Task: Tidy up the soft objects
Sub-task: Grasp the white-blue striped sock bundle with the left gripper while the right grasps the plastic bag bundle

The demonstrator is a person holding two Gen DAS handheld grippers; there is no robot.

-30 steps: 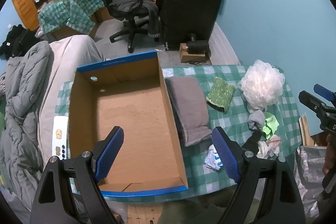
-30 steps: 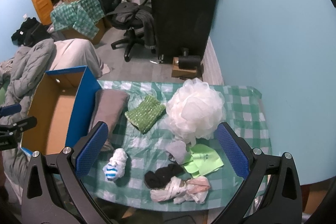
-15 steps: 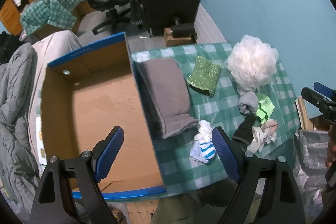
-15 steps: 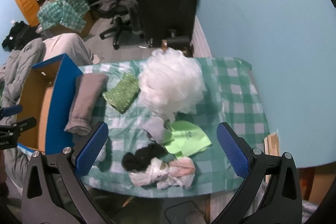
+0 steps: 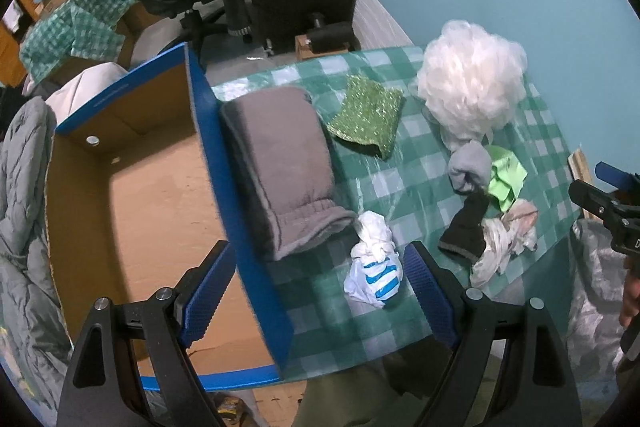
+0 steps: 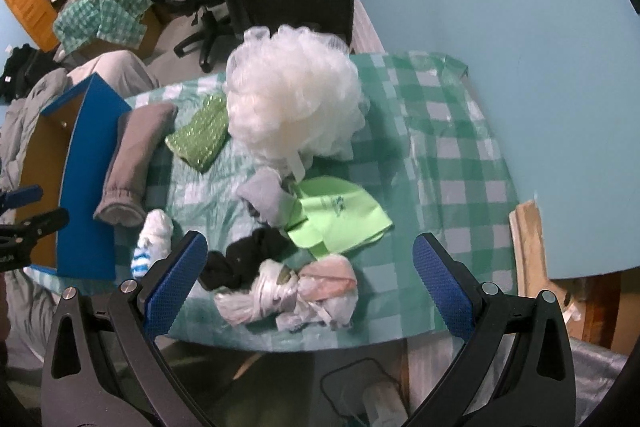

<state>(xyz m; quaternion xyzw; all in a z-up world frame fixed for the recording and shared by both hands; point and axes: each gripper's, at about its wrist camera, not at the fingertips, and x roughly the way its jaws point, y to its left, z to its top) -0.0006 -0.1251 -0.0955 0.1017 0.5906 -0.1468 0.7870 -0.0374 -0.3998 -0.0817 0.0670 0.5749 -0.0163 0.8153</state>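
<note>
Right wrist — one loofah point(image 6: 294, 95), one box point(image 6: 86, 183)

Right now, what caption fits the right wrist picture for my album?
Open right gripper hovers over crumpled white plastic bags, with fluffy white bath pouf behind on green checked tablecloth.

White puff point(image 6: 294, 95), grey cloth point(image 5: 280, 167), socks point(image 6: 248, 259) lie loose beside box point(image 5: 216, 163)

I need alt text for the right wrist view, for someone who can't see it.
The open right gripper hovers over soft items on a green checked tablecloth: a white bath pouf, a lime cloth, a black sock and crumpled plastic bags. A folded grey towel lies beside a blue cardboard box at left.
</note>
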